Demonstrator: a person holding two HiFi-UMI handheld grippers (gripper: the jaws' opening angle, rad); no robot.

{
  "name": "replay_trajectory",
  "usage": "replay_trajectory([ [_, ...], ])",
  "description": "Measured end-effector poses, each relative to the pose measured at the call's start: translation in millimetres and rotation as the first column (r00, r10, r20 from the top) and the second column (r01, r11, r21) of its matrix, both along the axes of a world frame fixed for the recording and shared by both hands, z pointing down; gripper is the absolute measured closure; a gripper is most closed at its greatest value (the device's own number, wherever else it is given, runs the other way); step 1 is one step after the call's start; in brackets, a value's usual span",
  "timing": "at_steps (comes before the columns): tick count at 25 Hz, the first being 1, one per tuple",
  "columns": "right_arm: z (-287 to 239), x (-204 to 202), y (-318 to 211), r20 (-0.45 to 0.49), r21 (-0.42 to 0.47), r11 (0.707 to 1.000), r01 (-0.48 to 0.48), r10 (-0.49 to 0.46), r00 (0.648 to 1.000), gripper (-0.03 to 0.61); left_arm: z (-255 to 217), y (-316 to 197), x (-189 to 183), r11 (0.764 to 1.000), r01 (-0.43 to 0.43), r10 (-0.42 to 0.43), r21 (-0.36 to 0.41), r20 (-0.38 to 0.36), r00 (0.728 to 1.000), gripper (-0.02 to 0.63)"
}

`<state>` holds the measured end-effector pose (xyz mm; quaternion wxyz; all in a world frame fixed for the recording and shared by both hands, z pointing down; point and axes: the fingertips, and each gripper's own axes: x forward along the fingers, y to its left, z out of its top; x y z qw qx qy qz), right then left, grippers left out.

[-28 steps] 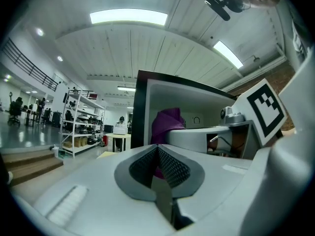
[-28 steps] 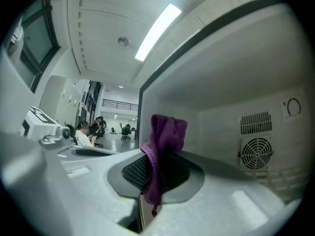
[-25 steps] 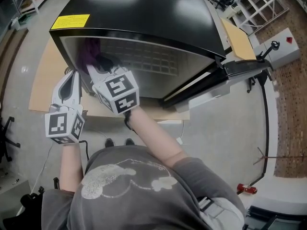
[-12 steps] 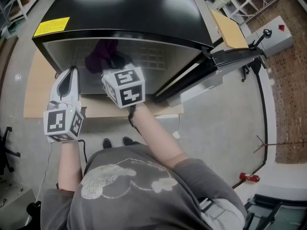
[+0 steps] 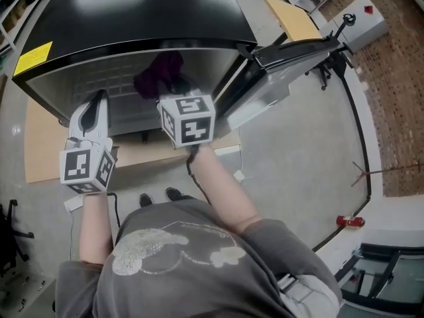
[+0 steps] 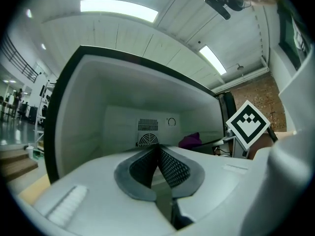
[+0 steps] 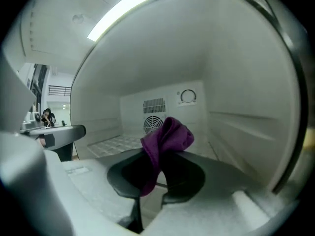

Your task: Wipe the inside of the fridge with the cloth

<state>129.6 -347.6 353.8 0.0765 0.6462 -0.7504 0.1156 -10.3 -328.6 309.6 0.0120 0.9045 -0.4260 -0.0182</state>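
A small black fridge (image 5: 132, 12) stands open with a pale inside (image 7: 162, 68). My right gripper (image 7: 158, 154) is shut on a purple cloth (image 7: 165, 141), which bunches up over its tips. In the head view the cloth (image 5: 159, 71) hangs at the fridge mouth, ahead of the right gripper's marker cube (image 5: 187, 119). My left gripper (image 6: 157, 154) is shut on nothing and points into the fridge from its left front corner; it shows in the head view (image 5: 96, 105) too. From the left gripper view the cloth (image 6: 191, 140) shows at the right.
The fridge door (image 5: 291, 52) swings out to the right. A wire shelf (image 7: 115, 142) lies low in the fridge, with a round fan grille (image 7: 155, 123) and a dial (image 7: 187, 97) on the back wall. Brown cardboard (image 5: 43, 151) lies under the fridge front.
The right gripper with the cloth has moved rightward across the fridge mouth. The left gripper has hardly shifted. The head camera has swung, so the fridge sits further left in view.
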Motion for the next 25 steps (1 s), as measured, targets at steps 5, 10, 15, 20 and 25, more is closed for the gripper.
replay_trajectory([
  [5, -12, 22, 7, 0.026, 0.05, 0.997, -0.059, 0.058, 0.998, 0.537, -1, 5, 24, 0.998, -0.055, 0.055, 0.0, -0.002, 0.998, 0.595],
  [10, -32, 38, 11, 0.017, 0.117, 0.98, -0.162, 0.161, 0.987, 0.537, -2, 11, 37, 0.996, -0.092, 0.092, -0.001, -0.011, 0.996, 0.595],
  [15, -34, 50, 29, 0.027, 0.131, 0.963, -0.234, 0.233, 0.972, 0.537, 4, 16, 41, 0.993, -0.114, 0.113, -0.017, -0.015, 0.993, 0.595],
  [20, -30, 56, 51, 0.041, 0.131, 0.951, -0.279, 0.276, 0.96, 0.537, 6, 19, 44, 0.991, -0.133, 0.133, -0.019, -0.018, 0.991, 0.595],
  [25, -25, 54, 76, 0.017, 0.134, 0.954, -0.269, 0.269, 0.963, 0.537, 11, 20, 45, 0.989, -0.145, 0.145, -0.027, -0.023, 0.989, 0.595],
])
